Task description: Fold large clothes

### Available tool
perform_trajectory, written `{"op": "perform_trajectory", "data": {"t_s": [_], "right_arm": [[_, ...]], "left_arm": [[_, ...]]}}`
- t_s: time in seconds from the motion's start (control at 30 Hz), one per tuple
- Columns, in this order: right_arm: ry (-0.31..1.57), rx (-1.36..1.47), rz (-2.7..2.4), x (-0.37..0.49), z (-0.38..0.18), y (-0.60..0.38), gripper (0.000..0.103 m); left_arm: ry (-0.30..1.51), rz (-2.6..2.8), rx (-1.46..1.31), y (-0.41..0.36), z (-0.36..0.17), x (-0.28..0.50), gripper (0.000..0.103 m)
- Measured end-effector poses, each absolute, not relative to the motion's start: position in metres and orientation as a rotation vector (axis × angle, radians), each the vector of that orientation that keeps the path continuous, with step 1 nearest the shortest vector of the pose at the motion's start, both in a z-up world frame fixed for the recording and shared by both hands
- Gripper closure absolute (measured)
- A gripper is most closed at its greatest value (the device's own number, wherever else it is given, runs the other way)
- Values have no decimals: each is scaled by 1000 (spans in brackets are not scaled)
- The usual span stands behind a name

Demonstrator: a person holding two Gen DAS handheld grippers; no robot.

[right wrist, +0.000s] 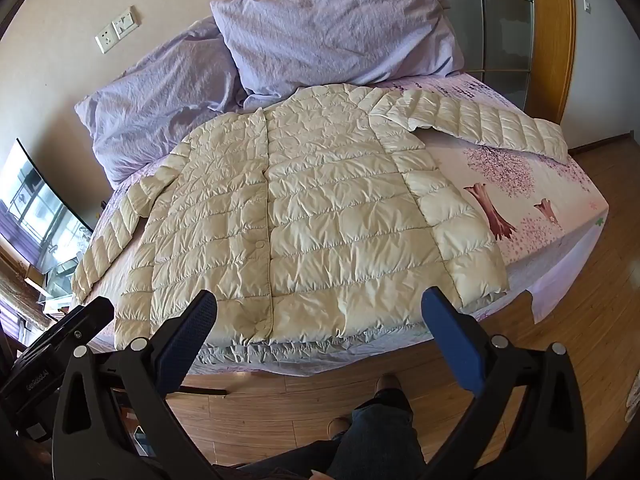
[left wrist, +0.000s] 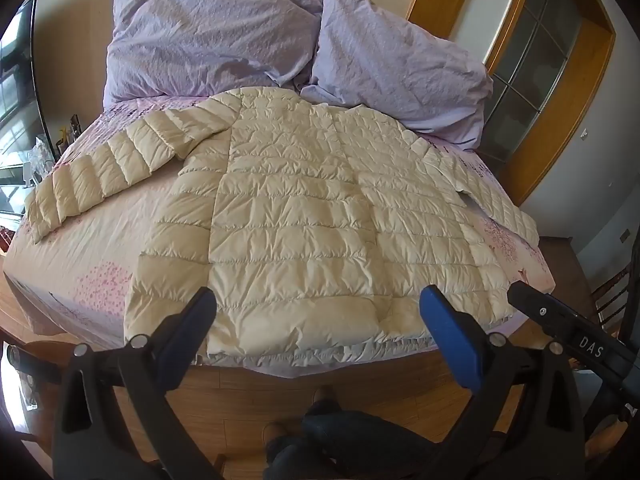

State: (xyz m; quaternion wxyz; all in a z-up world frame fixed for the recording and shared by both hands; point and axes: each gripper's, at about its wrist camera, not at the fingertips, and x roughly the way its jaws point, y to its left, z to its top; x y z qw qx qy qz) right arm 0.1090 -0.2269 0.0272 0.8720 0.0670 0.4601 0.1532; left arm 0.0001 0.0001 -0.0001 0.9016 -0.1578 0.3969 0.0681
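Cream quilted jacket [left wrist: 304, 216] was seen spread flat on the bed [left wrist: 80, 248], the left gripper [left wrist: 316, 316] gaping, empty, above its hem. From the right wrist, the right gripper [right wrist: 320, 316] hung equally wide; 1 sleeve [right wrist: 488, 124] would best be pinched at the cuff and folded inward.

A home bedroom: a bed [right wrist: 560, 216] with a pink tree-print sheet fills the frame's middle, two lilac pillows [right wrist: 340, 28] lie at its head, wall sockets [right wrist: 117, 29] sit upper left, a wood-framed glazed door [right wrist: 500, 20] stands upper right, and wooden flooring [right wrist: 280, 408] runs below.
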Motion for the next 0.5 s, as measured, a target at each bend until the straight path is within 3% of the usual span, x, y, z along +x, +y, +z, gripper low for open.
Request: {"op": "perform_trajectory", "data": {"t_s": [0.5], "right_arm": [[962,142,321,109,27,-226,1]], "left_arm": [[821,142,-324,0,0,0,2]]}}
